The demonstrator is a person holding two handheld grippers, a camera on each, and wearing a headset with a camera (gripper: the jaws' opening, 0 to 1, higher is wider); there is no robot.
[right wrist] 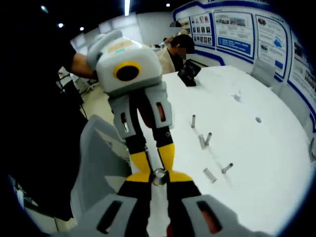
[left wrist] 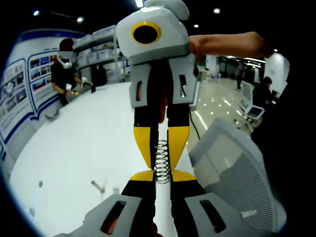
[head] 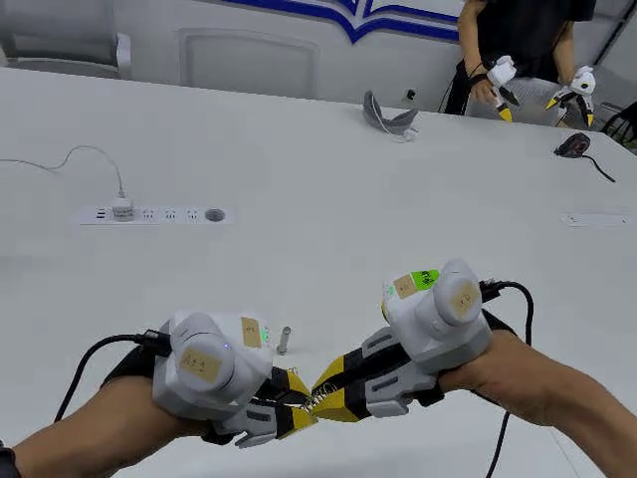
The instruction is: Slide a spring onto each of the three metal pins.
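While the left tongs [left wrist: 163, 177] pinch one end of a spring [left wrist: 162, 159], the right tongs [right wrist: 158, 178] are closed on a pin [right wrist: 158, 176] seen end-on, both pairs tip to tip. Out on the bench [right wrist: 256, 148]: four more pins [right wrist: 193, 121] [right wrist: 201, 142] [right wrist: 208, 138] [right wrist: 227, 168], one loose spring [right wrist: 210, 175].

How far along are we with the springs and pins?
Done: apparently nothing; four bare cylindrical metal pins lie on the white table. In hand: the left gripper pinches a coiled wire spring, tip to tip with the right gripper, which grips a round metal end, probably a pin. Left: seating this spring, then others; one loose small spring waits.
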